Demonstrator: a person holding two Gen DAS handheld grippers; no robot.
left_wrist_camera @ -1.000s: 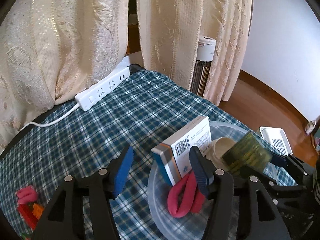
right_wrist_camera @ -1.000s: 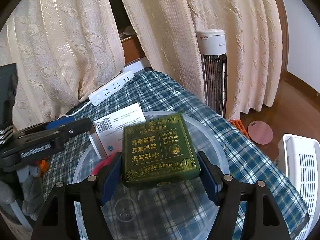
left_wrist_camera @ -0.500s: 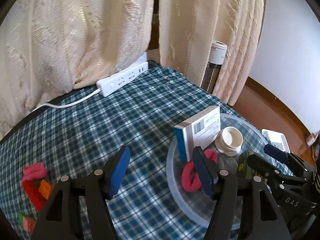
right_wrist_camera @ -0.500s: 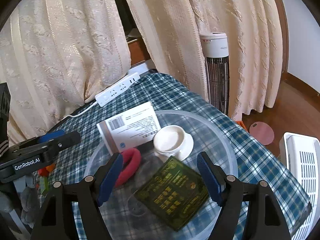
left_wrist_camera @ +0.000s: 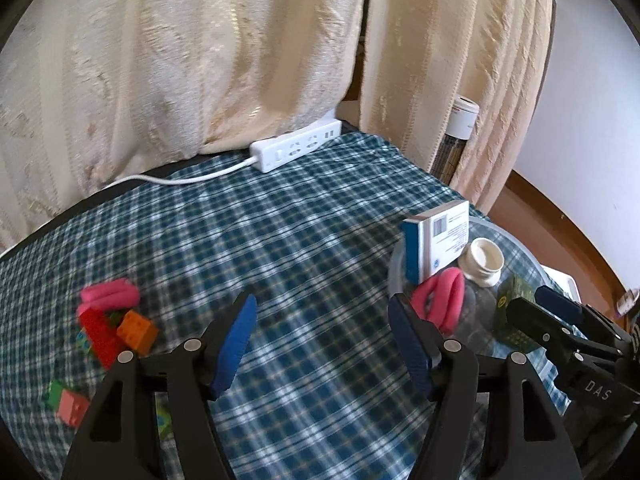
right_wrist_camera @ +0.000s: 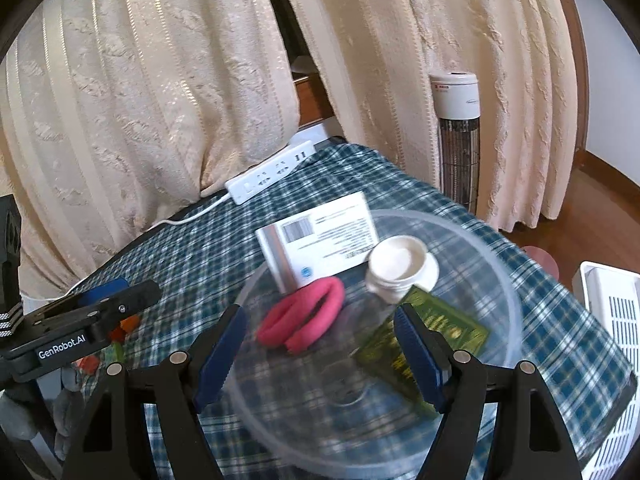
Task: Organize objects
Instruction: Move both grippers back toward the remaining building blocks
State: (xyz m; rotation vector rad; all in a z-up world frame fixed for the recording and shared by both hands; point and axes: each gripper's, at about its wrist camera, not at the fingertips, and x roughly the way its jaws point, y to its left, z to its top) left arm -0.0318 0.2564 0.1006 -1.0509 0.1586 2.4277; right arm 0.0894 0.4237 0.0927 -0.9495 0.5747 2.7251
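Observation:
A clear plastic bowl (right_wrist_camera: pixel 508 292) on the plaid table holds a white-and-blue box (right_wrist_camera: pixel 320 240), a pink hair band (right_wrist_camera: pixel 304 318), a clear bottle with a white cap (right_wrist_camera: pixel 396 266) and a flat green box (right_wrist_camera: pixel 436 320). The bowl (left_wrist_camera: pixel 394 268) and its contents also show at the right of the left wrist view. My right gripper (right_wrist_camera: pixel 318 354) is open and empty just above the bowl's near side. My left gripper (left_wrist_camera: pixel 324 342) is open and empty over the tablecloth. A second pink band (left_wrist_camera: pixel 110 296) and several toy bricks (left_wrist_camera: pixel 120 330) lie at the left.
A white power strip (left_wrist_camera: pixel 296 150) with its cord lies at the table's far edge, against cream curtains. A tower heater (right_wrist_camera: pixel 458 132) stands on the floor beyond the table. A white slatted basket (right_wrist_camera: pixel 612 320) is at the right, off the table.
My right gripper has let go of the green box, which now lies in the bowl, and drew back. My left gripper swung left, bringing the bricks and second band into view.

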